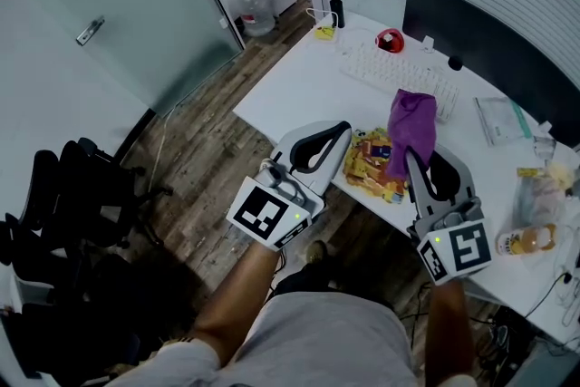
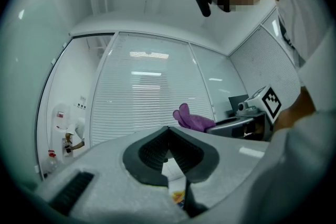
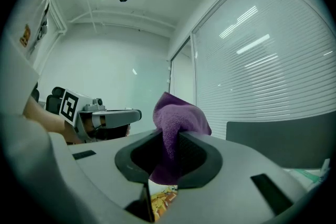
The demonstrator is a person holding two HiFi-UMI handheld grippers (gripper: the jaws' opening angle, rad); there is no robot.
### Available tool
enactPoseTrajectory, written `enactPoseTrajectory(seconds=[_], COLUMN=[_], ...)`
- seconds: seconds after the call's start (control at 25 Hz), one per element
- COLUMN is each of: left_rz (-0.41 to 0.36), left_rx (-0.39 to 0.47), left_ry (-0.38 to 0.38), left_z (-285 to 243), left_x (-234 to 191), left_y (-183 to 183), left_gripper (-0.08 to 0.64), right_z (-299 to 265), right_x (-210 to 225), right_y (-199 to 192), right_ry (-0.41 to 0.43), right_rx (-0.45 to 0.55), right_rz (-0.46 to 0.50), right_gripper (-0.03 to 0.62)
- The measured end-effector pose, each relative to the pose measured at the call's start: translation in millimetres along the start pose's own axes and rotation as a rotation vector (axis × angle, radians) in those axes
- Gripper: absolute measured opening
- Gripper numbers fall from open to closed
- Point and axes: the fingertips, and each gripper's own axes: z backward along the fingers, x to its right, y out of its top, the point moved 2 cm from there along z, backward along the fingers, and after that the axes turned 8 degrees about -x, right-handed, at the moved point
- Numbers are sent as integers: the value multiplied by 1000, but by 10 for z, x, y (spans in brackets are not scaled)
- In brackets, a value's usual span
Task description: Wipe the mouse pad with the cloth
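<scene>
Readable text: none in any view.
Left marker cube (image 1: 269, 213): black-and-white square pattern, no letters.
Right marker cube (image 1: 458, 251): the same.
Mouse pad (image 1: 370, 166): colourful print, illegible.
Shirt (image 3: 24, 35): small emblem, blurred.

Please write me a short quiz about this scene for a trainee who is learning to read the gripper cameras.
1. True or false: the left gripper holds the cloth.
2. Which thing lies at the near edge of the desk, between the two grippers in the head view? A: a plate. B: a mouse pad with a colourful print. C: a laptop.
3. Fill in: the right gripper is shut on the ____ cloth.

Key: 1 false, its jaws are together with nothing between them; 2 B; 3 purple.
</scene>
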Motion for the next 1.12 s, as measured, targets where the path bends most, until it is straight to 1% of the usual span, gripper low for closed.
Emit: enactPoseTrajectory(seconds=[0.4,0.68,0.88,1.12], left_rz=[15,33,40,-6], left_rx=[-11,-50,-82,-140], left_ry=[-69,-146,-189,-237], left_z=[-99,-157,-188,-258], left_x=[-505,-686,-751,-747], left_y=[-190,-443,-623,-915], left_gripper=[15,15,15,15], right_z=[-488,-757,-918,-1094], right_x=[-57,-141,-195,-187], right_y=[-122,-290,-522,-842], right_ry=[-62,-109,-126,-115], right_rx=[-70,-138,-220,-347], right_rz=[-11,-17,-22,-31], right_gripper=[69,69,69,69])
